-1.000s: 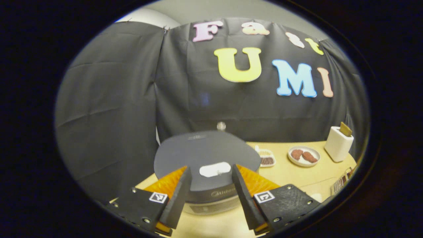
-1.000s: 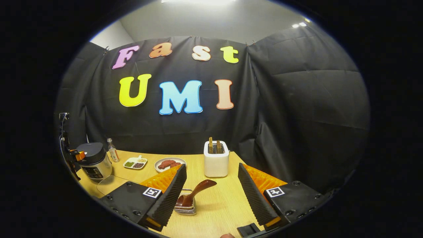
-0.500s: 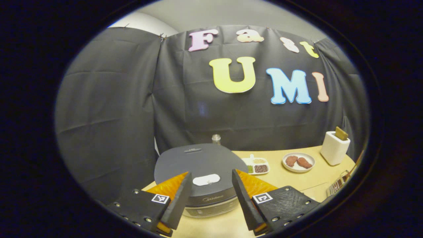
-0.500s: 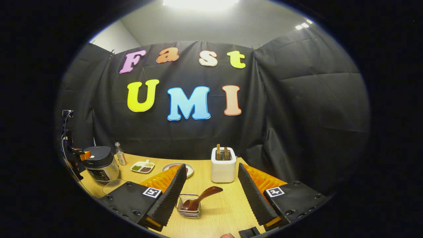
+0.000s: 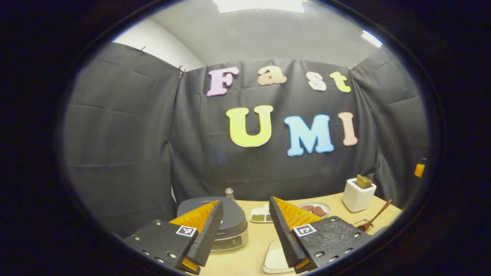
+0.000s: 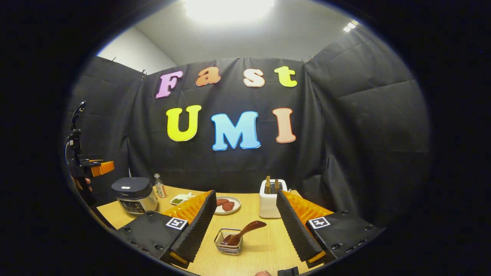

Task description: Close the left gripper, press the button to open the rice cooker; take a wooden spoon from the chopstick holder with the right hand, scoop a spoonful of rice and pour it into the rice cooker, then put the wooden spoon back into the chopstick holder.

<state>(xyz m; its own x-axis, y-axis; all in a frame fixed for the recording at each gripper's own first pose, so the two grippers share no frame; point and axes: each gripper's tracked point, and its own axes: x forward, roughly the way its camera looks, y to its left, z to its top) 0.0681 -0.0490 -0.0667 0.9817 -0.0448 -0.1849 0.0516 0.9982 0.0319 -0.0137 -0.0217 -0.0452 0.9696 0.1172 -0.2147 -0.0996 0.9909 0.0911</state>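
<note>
Table (image 6: 264, 237), wooden spoon (image 6: 245, 232) in chopstick holder (image 6: 228, 242)

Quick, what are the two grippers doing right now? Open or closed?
Left gripper: open, holding nothing.
Right gripper: open, holding nothing.

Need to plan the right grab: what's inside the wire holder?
A wooden spoon stands bowl-down in the holder, handle leaning out to the right. The bowl hides the holder's bottom.
</note>
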